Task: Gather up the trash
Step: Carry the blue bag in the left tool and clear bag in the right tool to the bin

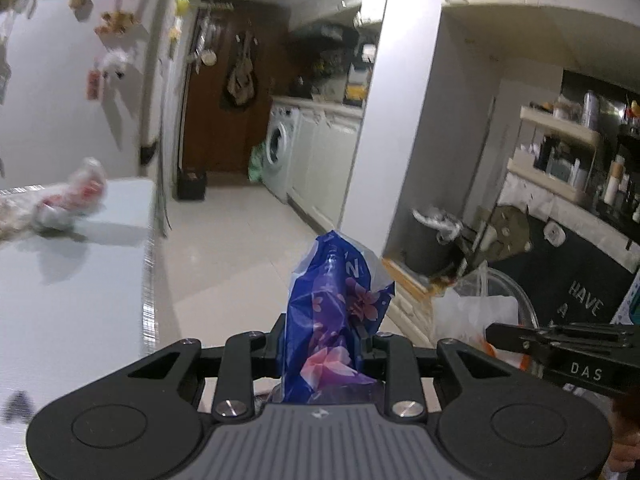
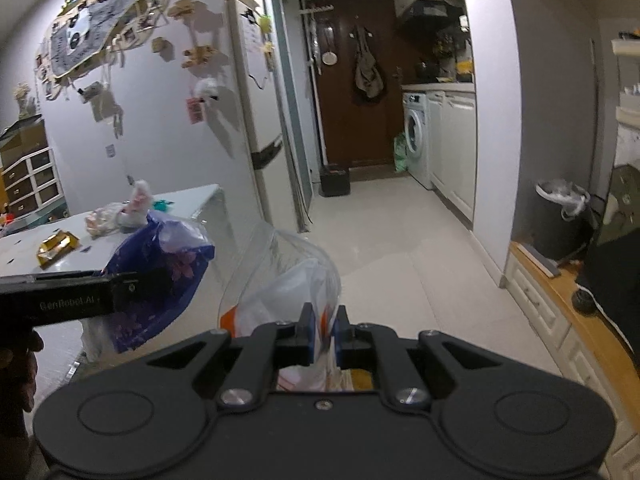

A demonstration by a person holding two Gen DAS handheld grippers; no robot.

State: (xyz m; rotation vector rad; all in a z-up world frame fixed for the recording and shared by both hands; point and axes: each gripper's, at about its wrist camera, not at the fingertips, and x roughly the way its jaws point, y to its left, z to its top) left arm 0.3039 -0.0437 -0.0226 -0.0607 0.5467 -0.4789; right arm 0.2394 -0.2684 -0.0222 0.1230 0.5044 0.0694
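Observation:
My left gripper point(image 1: 322, 344) is shut on a crumpled blue wrapper with pink flowers point(image 1: 336, 304), which sticks up between its jaws. The same blue wrapper point(image 2: 160, 276) shows at the left of the right wrist view, held out over the floor beside the table. My right gripper point(image 2: 323, 330) is shut on a clear plastic bag with white and orange print point(image 2: 288, 280). That clear bag point(image 1: 476, 312) appears at the lower right of the left wrist view, with the right gripper point(image 1: 494, 334) beside it. A dark trash bin with a grey liner point(image 2: 560, 220) stands in a wall recess at the right.
A white table point(image 2: 192, 200) at the left carries more plastic wrappers point(image 2: 120, 212) and a gold wrapper point(image 2: 56, 248). Pale tiled floor point(image 2: 380, 240) runs ahead to a brown door, with a washing machine point(image 2: 416, 140) and white cabinets on the right. A low wooden-topped cabinet point(image 2: 560, 292) lies at the right.

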